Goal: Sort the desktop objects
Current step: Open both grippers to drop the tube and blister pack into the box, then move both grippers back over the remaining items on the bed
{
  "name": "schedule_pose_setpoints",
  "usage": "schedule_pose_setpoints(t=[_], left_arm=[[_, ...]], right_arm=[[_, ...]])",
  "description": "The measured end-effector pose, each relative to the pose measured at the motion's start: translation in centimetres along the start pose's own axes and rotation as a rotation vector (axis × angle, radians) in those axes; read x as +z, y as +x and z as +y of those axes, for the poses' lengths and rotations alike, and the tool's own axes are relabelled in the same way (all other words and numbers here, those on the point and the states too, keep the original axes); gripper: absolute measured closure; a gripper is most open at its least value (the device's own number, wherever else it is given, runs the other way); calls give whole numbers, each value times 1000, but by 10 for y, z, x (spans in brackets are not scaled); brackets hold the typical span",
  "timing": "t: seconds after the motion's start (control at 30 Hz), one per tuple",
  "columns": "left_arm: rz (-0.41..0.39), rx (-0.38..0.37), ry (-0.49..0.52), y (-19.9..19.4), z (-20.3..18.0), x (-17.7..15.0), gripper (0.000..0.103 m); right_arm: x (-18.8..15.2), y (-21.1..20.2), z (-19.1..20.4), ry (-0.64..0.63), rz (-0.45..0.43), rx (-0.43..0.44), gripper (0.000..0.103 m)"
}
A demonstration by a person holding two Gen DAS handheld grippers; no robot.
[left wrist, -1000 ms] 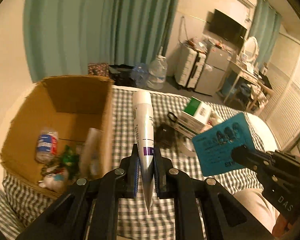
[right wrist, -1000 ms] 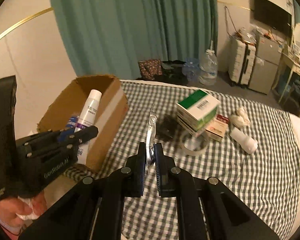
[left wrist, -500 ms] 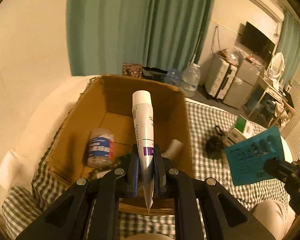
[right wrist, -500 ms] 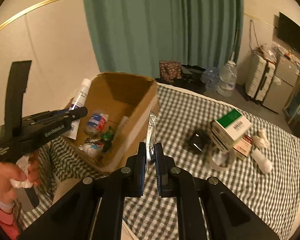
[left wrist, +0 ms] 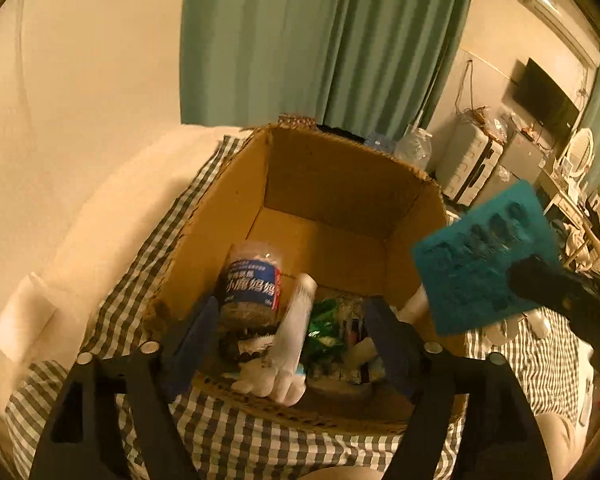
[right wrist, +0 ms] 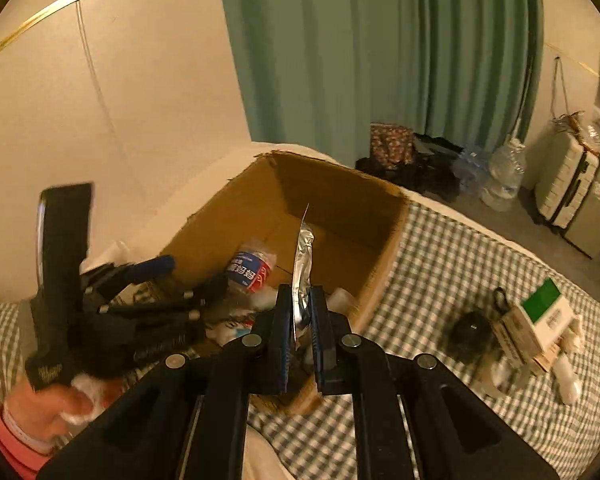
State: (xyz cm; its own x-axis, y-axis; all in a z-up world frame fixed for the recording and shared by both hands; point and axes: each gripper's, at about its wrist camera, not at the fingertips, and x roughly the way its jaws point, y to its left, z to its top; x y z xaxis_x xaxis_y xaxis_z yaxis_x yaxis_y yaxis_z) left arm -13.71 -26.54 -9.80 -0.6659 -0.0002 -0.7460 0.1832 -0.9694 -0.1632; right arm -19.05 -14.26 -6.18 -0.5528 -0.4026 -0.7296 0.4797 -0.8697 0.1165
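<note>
Sorting looks partly done, as we judge it. At centre frame of the left wrist view we see the cardboard box (left wrist: 340, 184) on the checked cloth (left wrist: 236, 448), already holding a plastic bottle (left wrist: 252, 284) with a blue label, green wrappers (left wrist: 324, 324) and other small bits we can't identify. Our left gripper (left wrist: 290, 354) is over the box's near edge, its jaws opening, and the white tube (left wrist: 294, 344) shows blurred between them, touching neither pad as far as we can tell, so it is probably dropping in. Our right gripper (right wrist: 300, 316) is clamped on a thin silver-backed packet (right wrist: 303, 256), seen edge-on in the right wrist view and teal-faced at right in the left view, just over the box's near right corner; not released yet. Left to sort, lower right of the right wrist view: a green-and-white carton (right wrist: 544, 312), a dark round object (right wrist: 470, 330) and some white items (right wrist: 566, 376), all on the cloth well apart from the box.
</note>
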Motion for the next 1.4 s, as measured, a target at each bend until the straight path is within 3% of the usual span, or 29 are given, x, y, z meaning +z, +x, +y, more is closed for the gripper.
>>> schedule_pose_setpoints(t=[0.1, 0.17, 0.2, 0.23, 0.6, 0.67, 0.73, 0.83, 1.23, 1.4], left_arm=[[12, 11, -18, 1, 8, -3, 18], [19, 8, -24, 0, 11, -5, 16], [17, 11, -25, -2, 12, -6, 16], [15, 17, -24, -3, 13, -7, 15], [-1, 4, 28, -27, -24, -11, 7], [-12, 0, 55, -34, -40, -14, 2], [-21, -3, 73, -40, -55, -16, 1], [-36, -36, 99, -50, -83, -21, 0], [-29, -74, 229, -51, -187, -54, 0], [13, -106, 267, -33, -224, -68, 0]], right_arm=[[9, 15, 2, 26, 5, 3, 93], [13, 21, -1, 55, 13, 7, 72], [15, 20, -3, 80, 7, 11, 55], [15, 17, -3, 98, -5, 14, 49], [-10, -19, -29, 158, -32, -56, 48], [-20, -31, -44, 190, -39, -70, 43], [-30, -47, -55, 228, -57, -93, 30], [-48, -76, -76, 269, -98, -147, 20], [-128, -153, -161, 353, -143, -361, 11], [-162, -161, -204, 458, -123, -379, 11]])
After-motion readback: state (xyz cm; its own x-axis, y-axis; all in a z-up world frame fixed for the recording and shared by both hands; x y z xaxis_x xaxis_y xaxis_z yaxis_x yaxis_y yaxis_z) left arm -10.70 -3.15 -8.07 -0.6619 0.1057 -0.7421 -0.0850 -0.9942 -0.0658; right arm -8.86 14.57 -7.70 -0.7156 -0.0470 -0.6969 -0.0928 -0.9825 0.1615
